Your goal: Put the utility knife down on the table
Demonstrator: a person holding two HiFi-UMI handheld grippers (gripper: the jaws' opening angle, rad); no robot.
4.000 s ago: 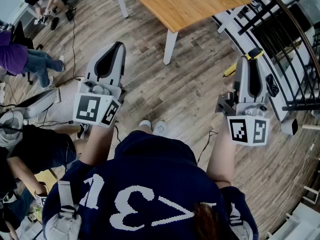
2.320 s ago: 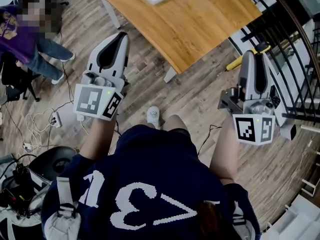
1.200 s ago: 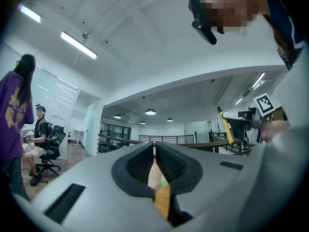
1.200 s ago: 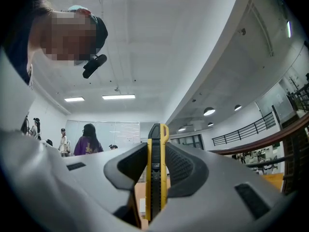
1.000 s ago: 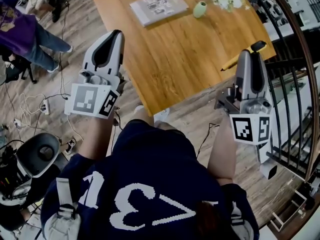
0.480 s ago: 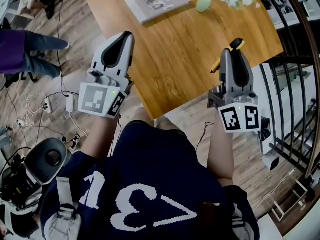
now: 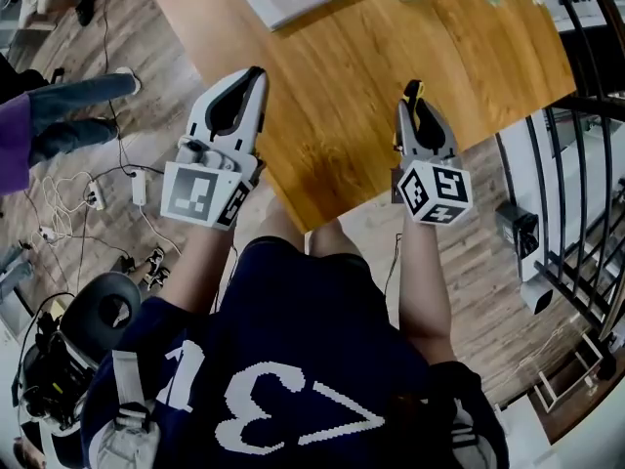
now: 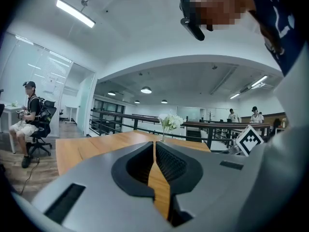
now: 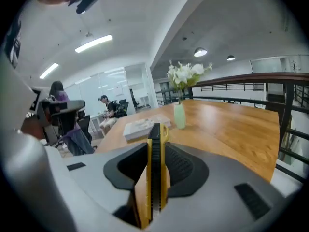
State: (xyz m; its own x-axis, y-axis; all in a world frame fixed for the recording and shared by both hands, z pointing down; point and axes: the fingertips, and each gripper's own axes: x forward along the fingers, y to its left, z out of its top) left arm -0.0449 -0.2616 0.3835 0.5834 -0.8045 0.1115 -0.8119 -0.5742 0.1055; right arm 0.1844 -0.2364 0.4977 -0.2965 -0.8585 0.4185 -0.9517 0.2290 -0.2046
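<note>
Utility knife (image 9: 155,178), yellow and black, sat clamped between the jaws of the right hand-held gripper (image 7: 415,115), over the near edge of the tabletop (image 7: 342,57). Further left, the left hand-held gripper (image 7: 244,81) was clenched on nothing.

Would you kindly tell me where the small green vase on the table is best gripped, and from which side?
Grip the green vase round its body, coming in level from the side: it stands upright and white flowers fill its mouth, barring a grasp from above. The right tool is shut on the utility knife, so the empty left tool would probably suit.
</note>
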